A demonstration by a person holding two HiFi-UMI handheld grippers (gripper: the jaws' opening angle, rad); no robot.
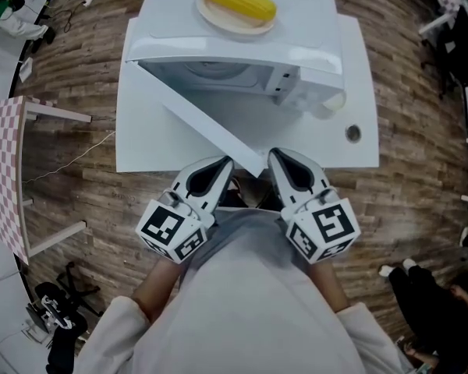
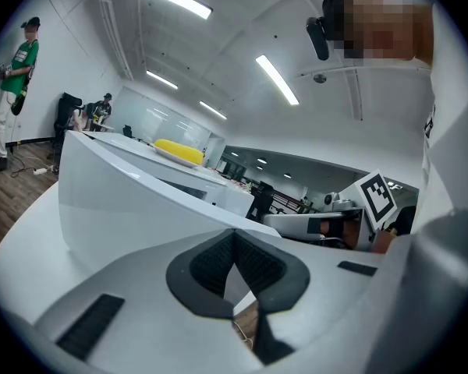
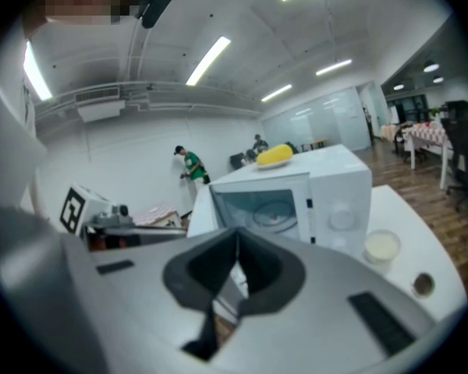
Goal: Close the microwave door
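Your left gripper (image 1: 227, 163) and right gripper (image 1: 272, 155) are both pinched shut with nothing in them. The microwave (image 1: 312, 49) sits on the white table (image 1: 359, 107) in front of you. Its open door (image 1: 210, 123) slants out from the left hinge toward you, its loose end just between your tongs, its outside facing the left one, which I think should push.

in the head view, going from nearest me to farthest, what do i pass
left gripper and right gripper, side by side → open white microwave door → white microwave → yellow corn cob on a beige plate atop it
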